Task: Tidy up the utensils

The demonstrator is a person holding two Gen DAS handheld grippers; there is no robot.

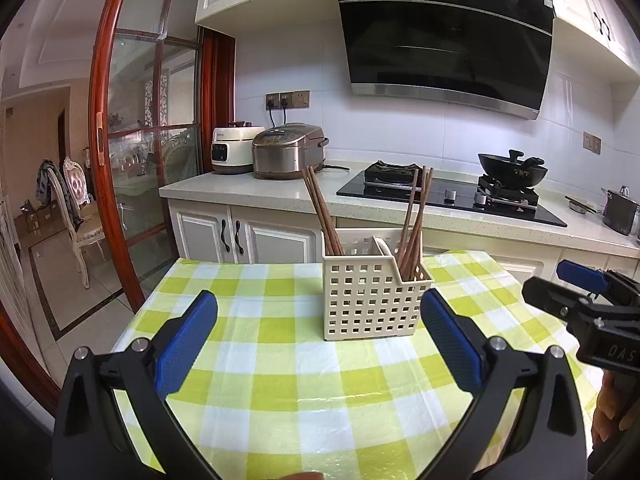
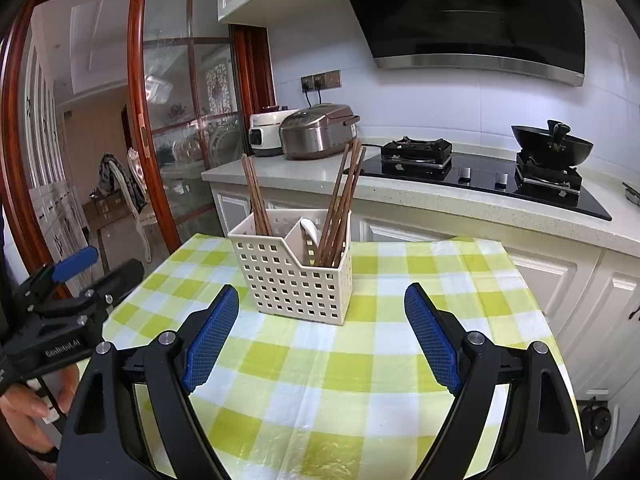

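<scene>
A cream perforated utensil holder (image 1: 370,300) (image 2: 294,276) stands on the green-and-white checked tablecloth (image 1: 304,396) (image 2: 360,364), split into compartments. Brown chopsticks lean in its left compartment (image 1: 320,212) (image 2: 256,200) and a bunch more in its right one (image 1: 416,224) (image 2: 340,208), beside a white spoon (image 2: 311,229). My left gripper (image 1: 318,310) hovers open just short of the holder with nothing between its blue pads. My right gripper (image 2: 322,304) is open and empty too, also just in front of the holder. Each gripper shows at the edge of the other's view (image 1: 560,284) (image 2: 104,266).
Behind the table runs a white kitchen counter (image 1: 248,192) with two rice cookers (image 1: 288,152), a black gas hob (image 1: 452,196) carrying a wok (image 1: 512,170), and a steel pot (image 1: 620,212). A red-framed glass sliding door (image 1: 120,140) stands left. A hand (image 2: 28,412) holds the left gripper.
</scene>
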